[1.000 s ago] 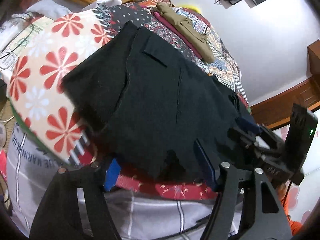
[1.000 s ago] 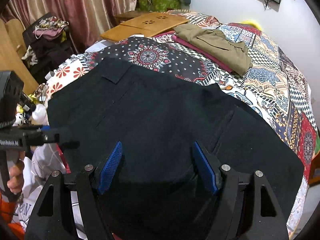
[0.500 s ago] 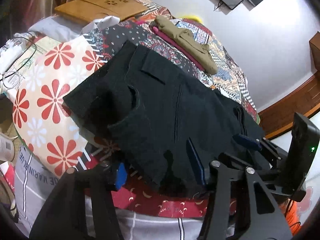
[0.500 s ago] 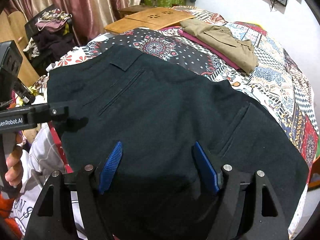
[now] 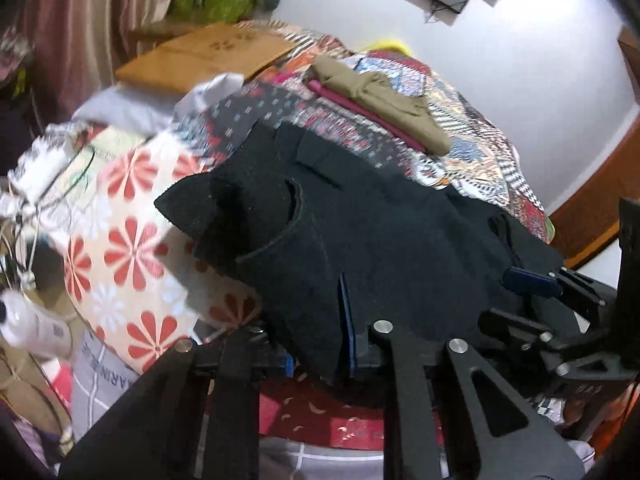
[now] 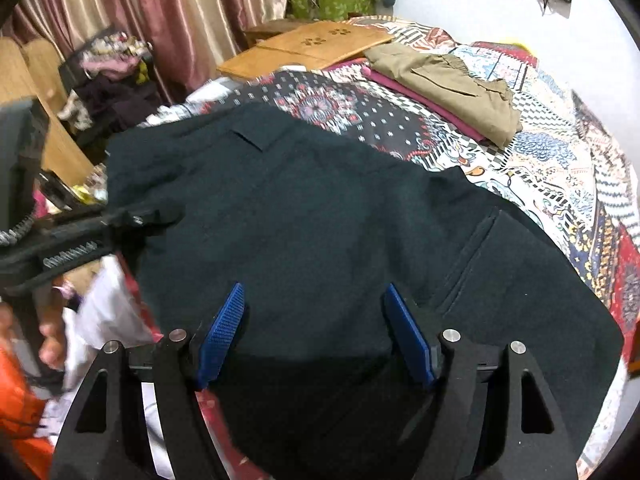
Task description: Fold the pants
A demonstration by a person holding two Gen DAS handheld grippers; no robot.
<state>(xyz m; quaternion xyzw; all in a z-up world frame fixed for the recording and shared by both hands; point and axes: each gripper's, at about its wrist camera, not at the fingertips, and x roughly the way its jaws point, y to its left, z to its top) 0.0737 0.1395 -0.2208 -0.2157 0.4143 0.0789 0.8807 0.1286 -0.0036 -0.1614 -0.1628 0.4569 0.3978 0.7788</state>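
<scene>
Left wrist view: the black pants (image 5: 360, 240) lie across the patterned bedspread (image 5: 480, 148), their near hem drawn up between the fingers of the left hand-held gripper (image 5: 320, 344), which is clenched on that fabric; a loose corner of cloth juts out at 9 o'clock over the red-flowered sheet (image 5: 128, 240), where the bed drops away to clutter; folded olive trousers (image 5: 384, 96) rest well apart at 1 o'clock, leaving bare bedspread between them and the pants; the right hand-held gripper (image 5: 532, 284) reaches in from 3 o'clock, low over the pants' edge.

Right wrist view: the pants (image 6: 320, 220) fill the middle, the far waist edge running from 10 to 3 o'clock; the right hand-held gripper (image 6: 316, 332) points steeply down with its blue pads (image 6: 222, 332) spread apart, released, the cloth lying between and under them ungripped; the left hand-held gripper (image 6: 160, 216) comes in at 9 o'clock onto the pants' left edge; open bedspread (image 6: 560, 168) lies at 2 o'clock; a wooden board (image 6: 312, 46) sits at 12.
</scene>
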